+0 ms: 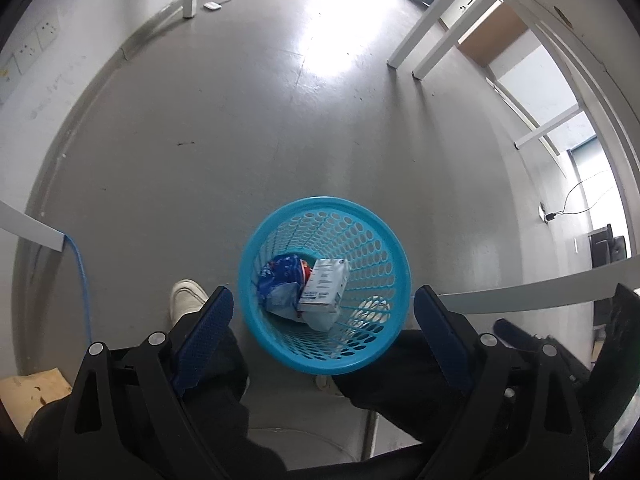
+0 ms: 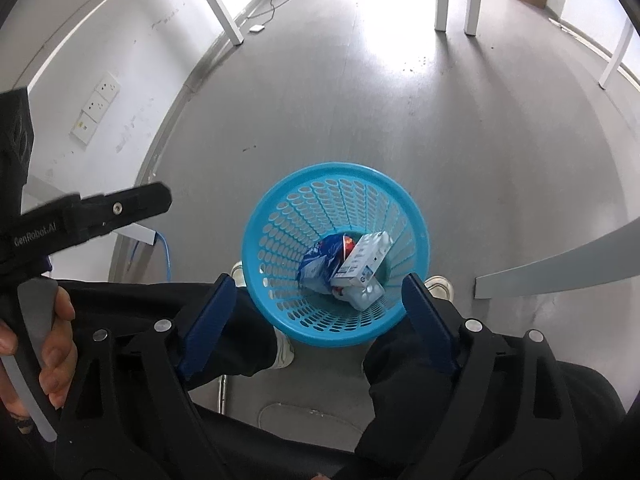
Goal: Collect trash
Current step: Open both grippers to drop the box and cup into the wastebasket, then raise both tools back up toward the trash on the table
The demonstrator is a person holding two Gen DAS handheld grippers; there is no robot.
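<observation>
My left gripper [image 1: 323, 312] hangs spread wide and empty above the blue basket [image 1: 256, 276], its blue pads [image 1: 206, 330] outside the rim on either side. My right gripper [image 2: 318, 304] is spread just as wide and empty over the same basket [image 2: 276, 216]. Down in the basket lie a white carton [image 1: 325, 287] and, touching it, a crumpled blue wrapper [image 1: 280, 276]. My white shoe [image 1: 185, 298] sits just beside the basket. Beyond the basket's far rim the grey floor [image 1: 248, 120] runs open to the white table legs [image 1: 424, 46], well apart from it.
</observation>
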